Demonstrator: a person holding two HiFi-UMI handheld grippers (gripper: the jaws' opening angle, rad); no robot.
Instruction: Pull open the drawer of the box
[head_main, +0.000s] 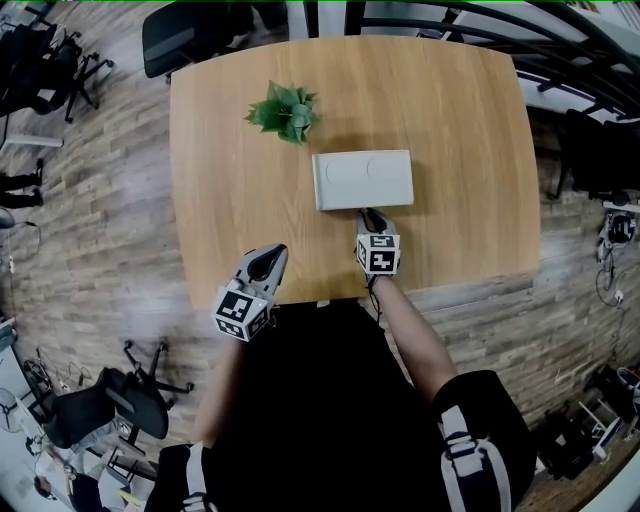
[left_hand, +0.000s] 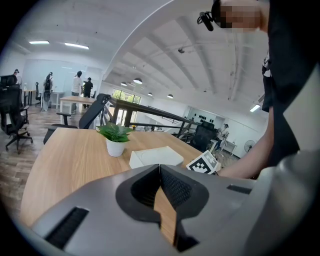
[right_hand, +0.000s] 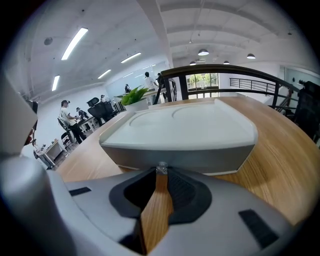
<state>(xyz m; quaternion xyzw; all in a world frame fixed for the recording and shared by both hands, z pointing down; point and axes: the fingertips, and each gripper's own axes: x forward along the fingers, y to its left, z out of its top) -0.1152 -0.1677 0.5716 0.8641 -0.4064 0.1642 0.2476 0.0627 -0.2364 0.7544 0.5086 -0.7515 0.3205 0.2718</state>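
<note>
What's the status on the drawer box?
Right gripper shut on the drawer knob. Left gripper shut, empty, off the box. Drawer looks closed. Plant behind the box, not in the way.

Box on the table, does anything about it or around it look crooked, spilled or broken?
Nothing stands out. The box lies flat and intact, drawer shut; the potted plant stands upright; nothing is spilled on the table.
</note>
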